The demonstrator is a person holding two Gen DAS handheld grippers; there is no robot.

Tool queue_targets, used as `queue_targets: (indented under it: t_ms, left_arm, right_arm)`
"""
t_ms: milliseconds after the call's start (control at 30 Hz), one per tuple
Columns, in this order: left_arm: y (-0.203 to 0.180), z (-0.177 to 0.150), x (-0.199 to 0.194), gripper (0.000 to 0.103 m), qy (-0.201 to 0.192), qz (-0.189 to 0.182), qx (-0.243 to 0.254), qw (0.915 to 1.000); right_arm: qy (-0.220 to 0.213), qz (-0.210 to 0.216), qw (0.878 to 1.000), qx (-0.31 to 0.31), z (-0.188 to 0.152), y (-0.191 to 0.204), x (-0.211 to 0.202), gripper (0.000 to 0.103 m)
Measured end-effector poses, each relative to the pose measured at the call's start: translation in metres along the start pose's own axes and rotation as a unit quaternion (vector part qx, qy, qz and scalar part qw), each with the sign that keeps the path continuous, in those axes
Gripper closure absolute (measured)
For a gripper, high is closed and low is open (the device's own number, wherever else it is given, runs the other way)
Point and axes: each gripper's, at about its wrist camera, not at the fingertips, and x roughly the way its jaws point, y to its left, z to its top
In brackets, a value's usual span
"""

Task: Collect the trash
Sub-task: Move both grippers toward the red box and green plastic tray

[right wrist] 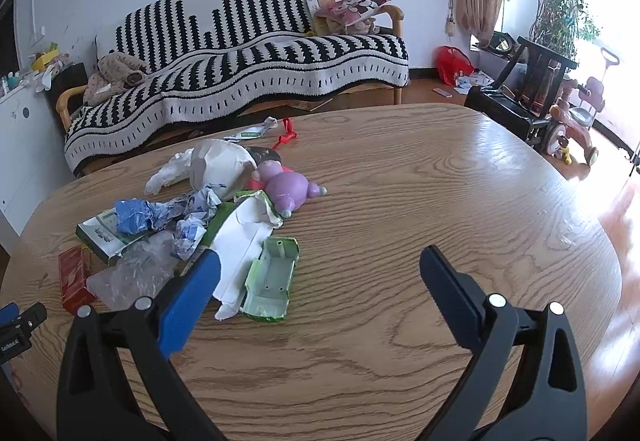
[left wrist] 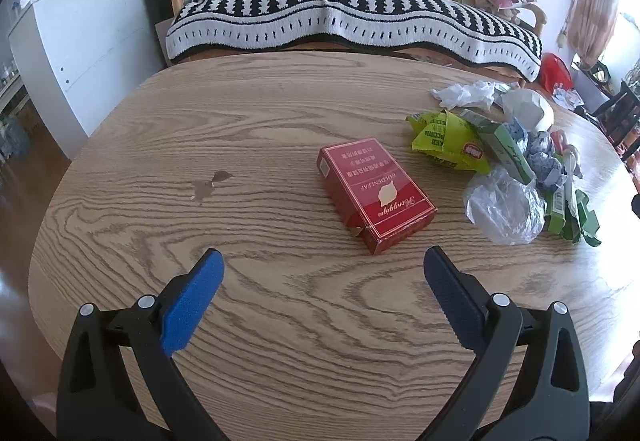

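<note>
A red cigarette box (left wrist: 376,193) lies on the wooden table (left wrist: 240,129), just beyond my open, empty left gripper (left wrist: 324,261). To its right is a trash pile: a green snack wrapper (left wrist: 444,139), a clear plastic bag (left wrist: 506,207), crumpled paper and green cartons. In the right wrist view the same pile shows: a torn green carton (right wrist: 270,283), white paper (right wrist: 240,249), blue crumpled paper (right wrist: 136,217), clear plastic (right wrist: 132,273) and the red box (right wrist: 74,277). My right gripper (right wrist: 320,261) is open and empty, with its left finger beside the carton.
A purple toy pig (right wrist: 286,187) and a red ribbon (right wrist: 286,135) lie behind the pile. A sofa with a black-and-white striped blanket (left wrist: 352,13) stands beyond the table. A white cabinet (left wrist: 76,53) is at left. A dark chair (right wrist: 532,81) and a toy tricycle (right wrist: 576,117) are at right.
</note>
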Motion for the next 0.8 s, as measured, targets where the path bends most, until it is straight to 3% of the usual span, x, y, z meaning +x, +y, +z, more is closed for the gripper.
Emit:
queue_targets:
  t_ms: [300,533,733,800]
  left_arm:
    - [-0.001,0.0,-0.001,0.006,-0.002,0.001,0.001,1.0]
    - [-0.001,0.001,0.009,0.006,0.006,0.009,-0.02,0.9997]
    - [-0.012,0.002,0.011,0.006,-0.014,0.009,-0.017,0.9997]
    - [-0.016,0.002,0.015,0.006,0.003,0.01,-0.014,0.9998]
  right_arm:
    - [0.036,0.004,0.999,0.008,0.002,0.0,0.002,0.007]
    - [0.022,0.006,1.0,0.005,0.001,0.0,0.004,0.007]
    - [0.012,0.015,1.0,0.012,0.003,-0.007,0.004,0.007]
    - [0.011,0.022,0.999,0.021,0.004,-0.013,0.005,0.007]
